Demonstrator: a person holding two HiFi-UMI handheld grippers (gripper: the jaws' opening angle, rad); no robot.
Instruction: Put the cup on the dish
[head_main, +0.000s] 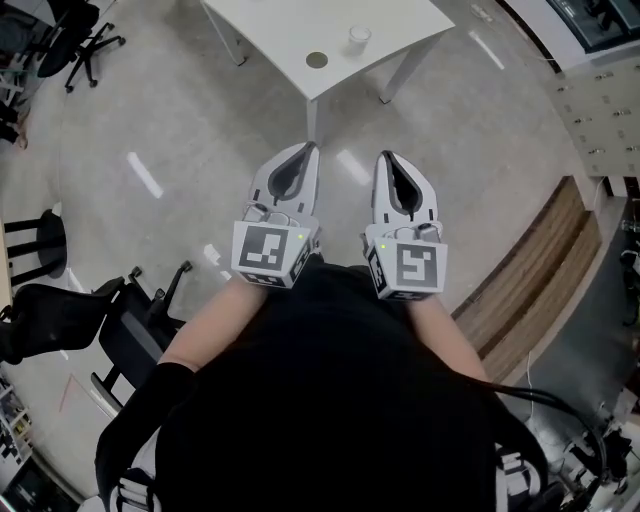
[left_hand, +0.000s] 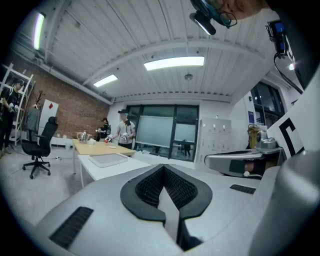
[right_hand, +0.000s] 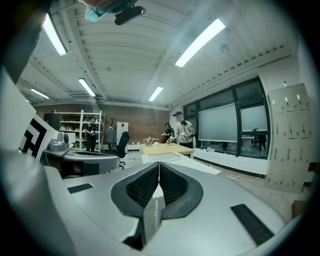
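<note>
**Cup and dish before any contact: task not yet begun**

Head view. The cup (head_main: 359, 37) stands on the white worktop (head_main: 280, 30) at the top of the frame. It is near the small dark dish (head_main: 317, 60) but apart from it, to the dish's upper right. The left hand-held gripper (head_main: 306, 150) and right hand-held gripper (head_main: 389, 158) are held side by side at mid-frame over the floor (head_main: 180, 150), well short of the worktop. Both are clenched on nothing, jaws meeting at the tips, as each gripper view confirms. Judged progress: no step done. What is left: reach the worktop, open one hand-held gripper, grasp the cup, lift it and set it on the dish.
</note>
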